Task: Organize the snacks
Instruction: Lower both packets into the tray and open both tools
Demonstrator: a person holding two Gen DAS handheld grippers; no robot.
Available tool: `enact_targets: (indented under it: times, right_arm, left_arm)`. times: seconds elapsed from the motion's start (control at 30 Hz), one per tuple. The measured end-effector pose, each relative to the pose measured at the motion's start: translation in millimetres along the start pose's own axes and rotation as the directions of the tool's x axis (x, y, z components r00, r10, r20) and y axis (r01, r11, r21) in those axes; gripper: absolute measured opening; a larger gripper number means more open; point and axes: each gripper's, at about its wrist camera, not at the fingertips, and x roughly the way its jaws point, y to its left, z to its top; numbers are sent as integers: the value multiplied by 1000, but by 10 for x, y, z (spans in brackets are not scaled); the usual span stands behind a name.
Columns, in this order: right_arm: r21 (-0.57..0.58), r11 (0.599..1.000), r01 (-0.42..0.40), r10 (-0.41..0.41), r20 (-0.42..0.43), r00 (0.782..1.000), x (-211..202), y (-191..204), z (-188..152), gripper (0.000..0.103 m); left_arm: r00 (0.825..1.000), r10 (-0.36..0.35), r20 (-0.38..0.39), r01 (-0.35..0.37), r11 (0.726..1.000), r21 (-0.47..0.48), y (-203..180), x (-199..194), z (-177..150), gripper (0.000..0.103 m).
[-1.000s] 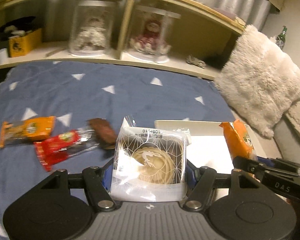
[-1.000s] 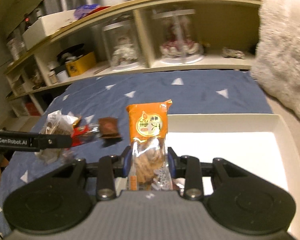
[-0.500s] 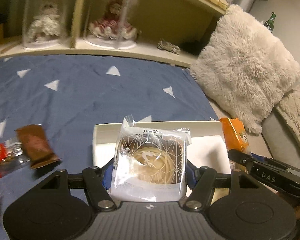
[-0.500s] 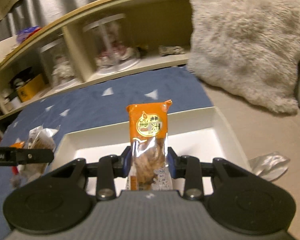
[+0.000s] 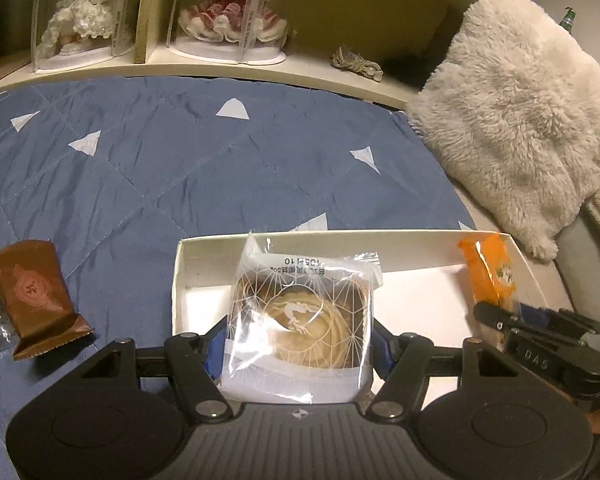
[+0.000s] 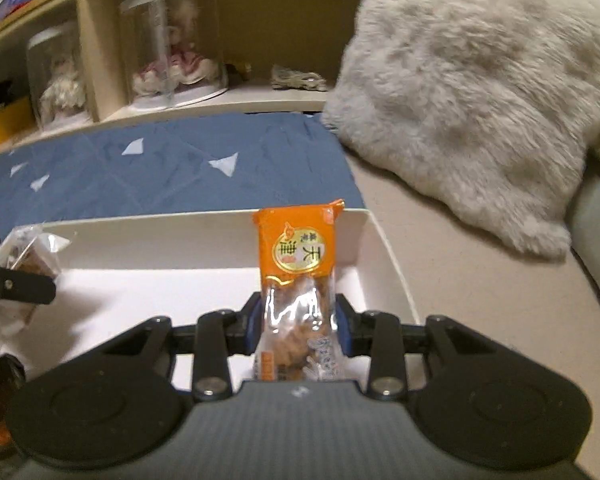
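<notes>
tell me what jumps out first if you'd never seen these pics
Each claw grips a snack over the white box on the blue bedspread: the left claw a clear-wrapped round pastry, the right claw an orange packet. A fluffy cream pillow fills the right side, and a brown packet lies on the bedspread left of the box.

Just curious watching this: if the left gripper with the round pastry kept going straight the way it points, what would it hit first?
Probably the floor of the white box. The left gripper, shut on the pastry packet, angles down into it; nothing else seems in between, though depth is hard to judge.
</notes>
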Motion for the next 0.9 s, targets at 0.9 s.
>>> enact_targets:
  times: [0.9]
  right_arm:
    - [185, 983, -15, 25, -51, 998, -393, -330, 44, 63]
  left_arm:
    - [993, 120, 3, -120, 991, 67, -174, -397, -9, 78]
